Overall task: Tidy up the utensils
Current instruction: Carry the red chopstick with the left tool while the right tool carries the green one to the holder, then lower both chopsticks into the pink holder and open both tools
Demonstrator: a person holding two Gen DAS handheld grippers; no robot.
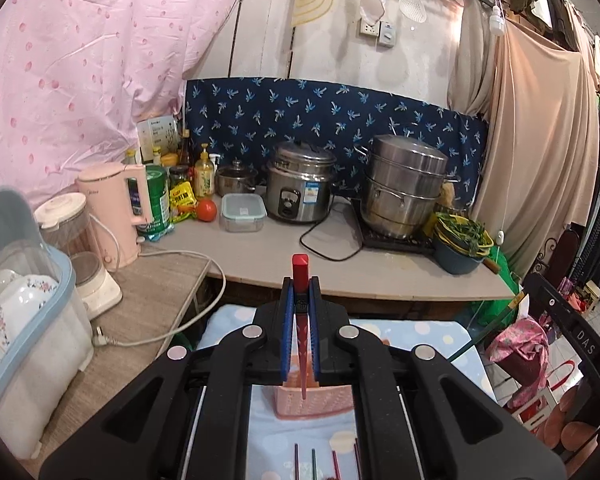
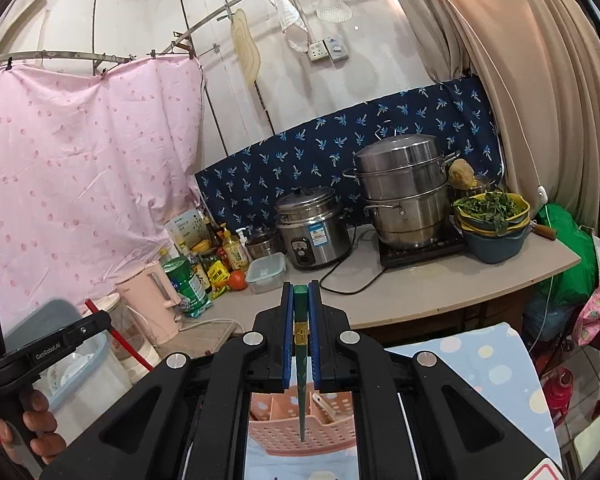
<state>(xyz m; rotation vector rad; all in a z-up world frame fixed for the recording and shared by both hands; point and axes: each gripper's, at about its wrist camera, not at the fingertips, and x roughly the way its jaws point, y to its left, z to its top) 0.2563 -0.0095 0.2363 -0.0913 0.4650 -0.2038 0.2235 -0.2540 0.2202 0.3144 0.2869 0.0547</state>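
Observation:
My left gripper (image 1: 301, 289) is shut on a red chopstick (image 1: 301, 268), held upright with its thin tip over the pink slotted utensil basket (image 1: 320, 406). My right gripper (image 2: 301, 294) is shut on a green chopstick (image 2: 301, 308), also upright, its tip hanging over the same pink basket (image 2: 328, 436). A white utensil (image 2: 325, 405) lies in one basket compartment. Several more chopsticks (image 1: 314, 460) lie on the dotted blue cloth (image 1: 268, 436) in front of the basket. The left gripper with its red chopstick (image 2: 118, 338) shows at the left of the right wrist view.
A counter (image 1: 380, 268) behind holds a rice cooker (image 1: 300, 184), a stacked steel steamer (image 1: 404, 184), a bowl of greens (image 1: 462, 244), a clear food box (image 1: 242, 212), bottles and a pink kettle (image 1: 114, 216). A dish box (image 1: 28, 312) with plates stands at the left.

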